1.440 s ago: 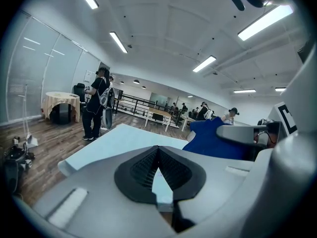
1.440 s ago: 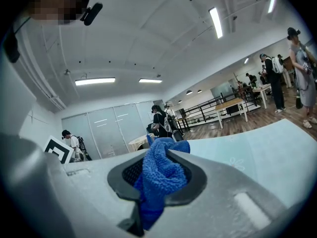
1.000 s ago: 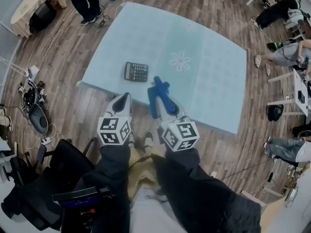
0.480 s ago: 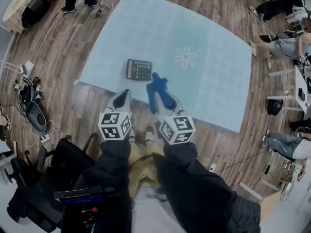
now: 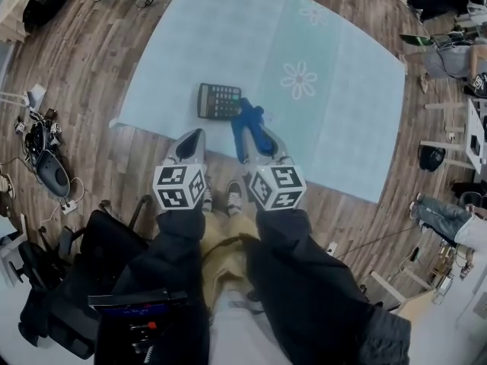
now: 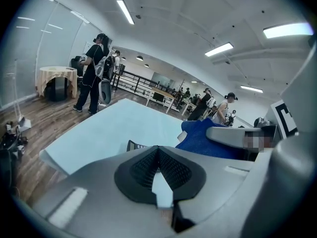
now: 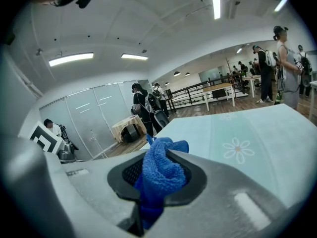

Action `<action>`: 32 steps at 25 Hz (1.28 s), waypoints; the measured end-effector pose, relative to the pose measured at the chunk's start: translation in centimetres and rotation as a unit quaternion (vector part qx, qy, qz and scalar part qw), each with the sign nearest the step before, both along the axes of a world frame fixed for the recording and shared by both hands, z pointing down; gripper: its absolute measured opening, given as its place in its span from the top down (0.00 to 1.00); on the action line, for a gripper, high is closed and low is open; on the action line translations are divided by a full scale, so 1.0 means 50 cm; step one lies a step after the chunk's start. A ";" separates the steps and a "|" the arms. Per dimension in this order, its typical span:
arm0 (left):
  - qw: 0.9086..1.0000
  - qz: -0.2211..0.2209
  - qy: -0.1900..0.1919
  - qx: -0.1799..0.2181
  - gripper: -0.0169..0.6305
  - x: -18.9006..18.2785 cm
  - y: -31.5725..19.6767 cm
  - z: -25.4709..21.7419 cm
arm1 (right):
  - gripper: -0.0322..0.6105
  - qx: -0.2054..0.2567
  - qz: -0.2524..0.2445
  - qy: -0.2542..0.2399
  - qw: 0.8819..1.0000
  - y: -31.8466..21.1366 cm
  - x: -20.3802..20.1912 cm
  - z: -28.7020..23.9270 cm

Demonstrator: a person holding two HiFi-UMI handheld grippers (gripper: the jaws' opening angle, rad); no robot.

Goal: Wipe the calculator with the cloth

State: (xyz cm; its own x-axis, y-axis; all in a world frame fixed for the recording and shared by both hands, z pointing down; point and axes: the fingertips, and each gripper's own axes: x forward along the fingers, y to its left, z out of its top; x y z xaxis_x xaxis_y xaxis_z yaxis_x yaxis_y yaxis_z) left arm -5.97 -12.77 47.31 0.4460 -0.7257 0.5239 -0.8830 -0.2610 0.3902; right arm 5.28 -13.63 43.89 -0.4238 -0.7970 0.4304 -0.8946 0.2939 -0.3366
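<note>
A black calculator (image 5: 220, 101) lies near the front edge of the pale blue table (image 5: 335, 120); only its corner (image 6: 132, 146) shows in the left gripper view. My right gripper (image 5: 249, 124) is shut on a blue cloth (image 5: 248, 128), which bulges out between the jaws (image 7: 161, 175). The cloth's tip hangs just right of the calculator, at its right edge. My left gripper (image 5: 191, 144) is shut with nothing in it, short of the table's front edge and nearer to me than the calculator. The cloth (image 6: 203, 139) also shows at the right of the left gripper view.
A flower print (image 5: 299, 79) marks the table right of the calculator. The table stands on a wooden floor (image 5: 91, 59). Cables and devices (image 5: 42, 147) lie on the floor at left, a black chair (image 5: 84, 280) stands beside me, and people sit at the right (image 5: 449, 226).
Both grippers have come forward toward the table. The cloth's tip now reaches the calculator's right edge, where before it hung nearer to me and lower right of it.
</note>
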 end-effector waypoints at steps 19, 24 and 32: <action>0.999 -0.012 -0.003 -0.039 0.97 -0.002 -0.053 0.096 | 0.86 -0.018 -0.007 0.042 0.999 -0.118 0.014 0.122; 0.999 -0.012 -0.003 -0.047 0.97 -0.004 -0.044 0.112 | 0.86 -0.002 0.000 0.065 0.998 -0.164 0.031 0.130; 0.998 -0.018 -0.004 -0.061 0.97 -0.026 -0.029 0.137 | 0.87 0.002 -0.007 0.129 0.992 -0.222 0.004 0.195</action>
State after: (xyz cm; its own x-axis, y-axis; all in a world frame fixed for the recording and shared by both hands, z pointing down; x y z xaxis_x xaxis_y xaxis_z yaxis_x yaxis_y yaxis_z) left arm -7.25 -14.20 54.17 0.4166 -0.6712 0.6131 -0.8942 -0.1808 0.4096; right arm 5.48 -24.75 53.67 -0.3115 -0.7934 0.5230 -0.9465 0.3078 -0.0968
